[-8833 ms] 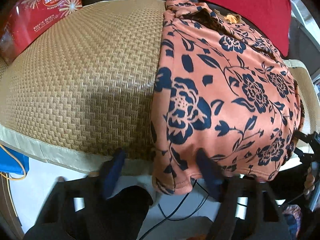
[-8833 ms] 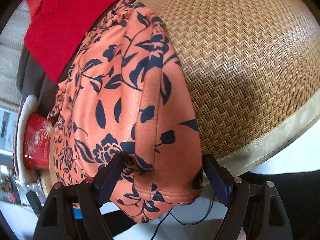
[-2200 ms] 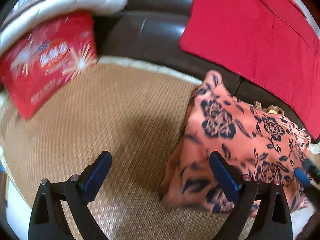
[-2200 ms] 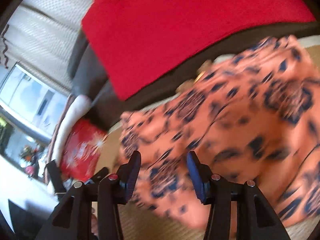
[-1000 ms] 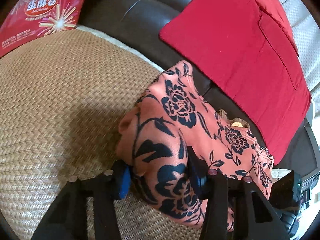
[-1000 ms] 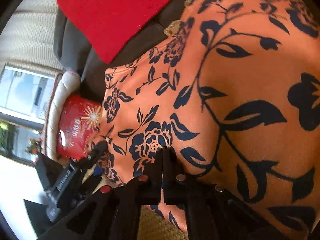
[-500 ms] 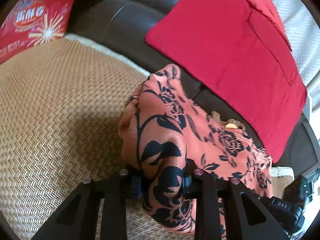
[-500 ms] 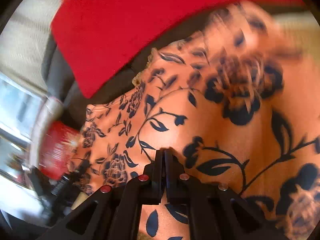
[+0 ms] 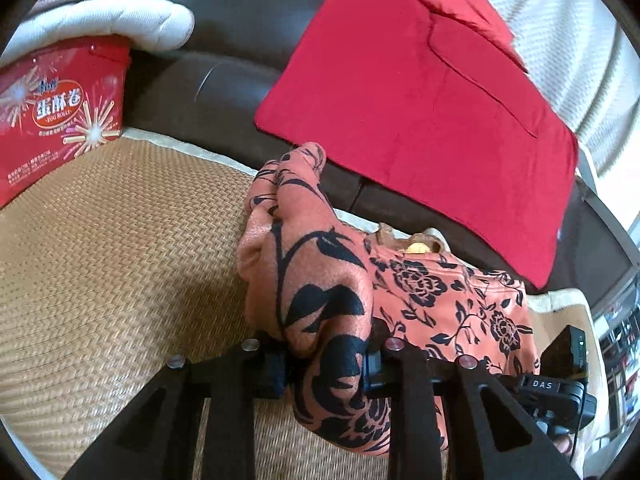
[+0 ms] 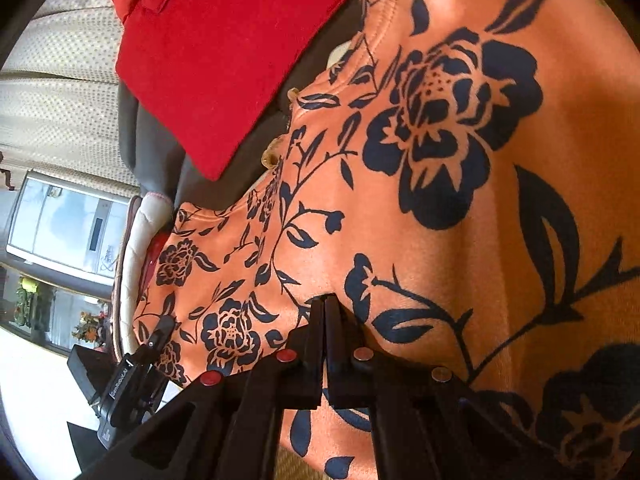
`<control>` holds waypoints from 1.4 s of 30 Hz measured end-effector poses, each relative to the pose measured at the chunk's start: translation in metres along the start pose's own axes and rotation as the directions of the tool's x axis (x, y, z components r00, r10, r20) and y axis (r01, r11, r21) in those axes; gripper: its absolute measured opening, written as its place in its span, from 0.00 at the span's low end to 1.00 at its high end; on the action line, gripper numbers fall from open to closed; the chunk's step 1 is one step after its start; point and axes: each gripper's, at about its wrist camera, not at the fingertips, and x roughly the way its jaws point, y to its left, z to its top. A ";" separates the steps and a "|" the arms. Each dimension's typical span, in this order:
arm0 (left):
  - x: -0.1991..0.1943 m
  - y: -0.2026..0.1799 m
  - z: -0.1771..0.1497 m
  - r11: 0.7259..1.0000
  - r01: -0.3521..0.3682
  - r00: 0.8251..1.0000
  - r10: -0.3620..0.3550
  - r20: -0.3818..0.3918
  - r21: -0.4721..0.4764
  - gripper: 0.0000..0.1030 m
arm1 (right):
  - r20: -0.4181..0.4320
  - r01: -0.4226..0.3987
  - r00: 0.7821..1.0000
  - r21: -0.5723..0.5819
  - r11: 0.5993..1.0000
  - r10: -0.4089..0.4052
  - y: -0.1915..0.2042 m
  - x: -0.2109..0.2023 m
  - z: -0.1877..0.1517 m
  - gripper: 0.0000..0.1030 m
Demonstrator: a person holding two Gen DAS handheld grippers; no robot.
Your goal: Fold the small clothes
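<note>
The orange garment (image 9: 320, 280), a soft knit printed with dark navy roses and trailing leaves, lies bunched on the woven straw mat (image 9: 100, 260) at the mat's far edge, beside the dark leather sofa back (image 9: 240, 60). One thick fold of it rises in a rounded hump straight into the left gripper (image 9: 324, 364), whose black fingers are clamped on that wad of cloth from either side, angled down toward the mat. The rest of the fabric spreads flatter to the right, where a small frilled neckline shows. In the right wrist view the right gripper (image 10: 325, 320) points down into the same cloth, its two fingers pressed tight together on a thin pinch of fabric (image 10: 440, 200), with the print stretching smooth around them. The mat has a herringbone weave and a pale cloth border. Against the sofa back leans a flat red cushion (image 9: 420, 100) with a pocket-like flap. At the left stands a glossy red snack box (image 9: 52, 112) under a quilted white pad (image 9: 120, 20).
</note>
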 end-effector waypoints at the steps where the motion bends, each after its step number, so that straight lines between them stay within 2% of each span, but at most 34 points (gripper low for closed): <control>1: -0.003 -0.001 -0.001 1.000 0.002 1.000 -0.003 0.004 0.011 0.26 | 0.000 0.002 1.000 0.002 1.000 -0.002 0.001 -0.001 -0.006 0.02; 5: -0.023 -0.018 -0.015 0.990 -0.002 0.999 -0.005 0.047 0.142 0.26 | -0.013 -0.006 1.000 0.024 1.000 0.007 0.000 -0.006 -0.031 0.02; 8: -0.030 -0.036 -0.020 0.973 0.028 0.998 -0.041 0.055 0.227 0.26 | -0.044 -0.040 0.998 0.057 0.998 0.042 0.000 -0.010 -0.046 0.01; 10: -0.033 -0.055 -0.024 0.953 0.032 0.996 -0.056 0.070 0.300 0.25 | -0.060 -0.058 0.996 0.100 0.993 0.064 -0.001 -0.014 -0.041 0.02; 11: -0.033 -0.062 -0.025 0.943 0.038 0.995 -0.066 0.074 0.332 0.25 | -0.057 -0.075 0.995 0.125 0.989 0.083 -0.001 -0.017 -0.037 0.08; 13: -0.034 -0.085 -0.029 0.917 0.053 0.993 -0.090 0.077 0.396 0.25 | 0.005 -0.109 0.994 0.120 0.987 0.109 0.005 -0.034 -0.025 0.08; 16: -0.035 -0.126 -0.041 0.864 0.064 0.990 -0.117 0.076 0.499 0.25 | 0.075 -0.196 0.979 0.074 0.978 0.191 0.015 -0.056 -0.008 0.10; 17: -0.035 -0.140 -0.048 0.845 0.078 0.989 -0.134 0.068 0.530 0.25 | 0.097 -0.236 0.969 0.068 0.969 0.229 0.013 -0.067 -0.005 0.15; 19: -0.027 -0.170 -0.065 0.792 0.118 0.986 -0.167 0.028 0.599 0.25 | 0.134 -0.257 0.960 0.078 0.963 0.245 0.006 -0.079 0.002 0.53; 20: -0.023 -0.182 -0.075 0.768 0.132 0.985 -0.171 0.002 0.627 0.26 | 0.161 -0.255 0.958 0.097 0.962 0.237 0.000 -0.086 0.005 0.89; 21: -0.011 -0.198 -0.090 0.723 0.149 0.987 -0.155 -0.052 0.675 0.26 | 0.195 -0.267 0.950 0.111 0.957 0.243 -0.004 -0.089 0.007 0.93; 22: -0.002 -0.208 -0.100 0.694 0.155 0.988 -0.127 -0.091 0.703 0.27 | 0.208 -0.299 0.940 0.117 0.947 0.271 -0.008 -0.092 0.010 0.93; 23: 0.009 -0.213 -0.111 0.671 0.165 0.986 -0.092 -0.140 0.723 0.29 | 0.214 -0.346 0.925 0.140 0.928 0.313 -0.015 -0.093 0.014 0.93; 25: 0.018 -0.213 -0.122 0.638 0.192 0.978 -0.062 -0.200 0.745 0.32 | 0.224 -0.371 0.917 0.169 0.913 0.331 -0.020 -0.089 0.016 0.93; 27: 0.000 -0.207 -0.119 0.596 0.242 0.969 -0.116 -0.216 0.766 0.44 | 0.195 -0.315 0.940 0.184 0.931 0.280 -0.022 -0.079 0.021 0.93; 29: -0.022 -0.196 -0.110 0.580 0.305 0.952 -0.204 -0.228 0.755 0.63 | 0.163 -0.274 0.956 0.181 0.945 0.246 -0.018 -0.068 0.024 0.93; 31: -0.048 -0.182 -0.093 0.579 0.351 0.930 -0.304 -0.205 0.735 0.77 | 0.148 -0.241 0.964 0.154 0.958 0.219 -0.008 -0.058 0.028 0.93; 33: -0.059 -0.165 -0.074 0.607 0.358 0.923 -0.345 -0.170 0.709 0.79 | 0.150 -0.231 0.966 0.137 0.963 0.210 0.007 -0.044 0.031 0.93; 35: -0.052 -0.151 -0.058 0.665 0.337 0.936 -0.314 -0.160 0.667 0.79 | 0.142 -0.202 0.972 0.118 0.972 0.185 0.018 -0.036 0.034 0.92; 36: -0.040 -0.138 -0.049 0.708 0.315 0.947 -0.274 -0.165 0.632 0.79 | 0.137 -0.171 0.978 0.105 0.980 0.156 0.016 -0.046 0.036 0.92; 38: -0.013 -0.122 -0.037 0.787 0.258 0.965 -0.181 -0.191 0.560 0.79 | 0.129 -0.112 0.986 0.074 0.991 0.102 0.024 -0.033 0.036 0.88; 39: -0.002 -0.114 -0.034 0.816 0.233 0.968 -0.141 -0.209 0.528 0.79 | 0.131 -0.073 0.989 0.049 0.996 0.066 0.032 -0.027 0.035 0.72; 40: 0.003 -0.113 -0.034 0.832 0.226 0.967 -0.128 -0.222 0.507 0.78 | 0.131 -0.035 0.991 0.027 0.999 0.031 0.036 -0.023 0.034 0.60; 41: 0.006 -0.109 -0.033 0.848 0.230 0.964 -0.131 -0.233 0.478 0.78 | 0.127 -0.013 0.992 0.018 1.000 0.010 0.040 -0.016 0.031 0.24; 42: 0.004 -0.110 -0.035 0.852 0.236 0.963 -0.141 -0.229 0.467 0.78 | 0.134 -0.005 0.991 0.014 1.000 0.003 0.045 -0.011 0.030 0.23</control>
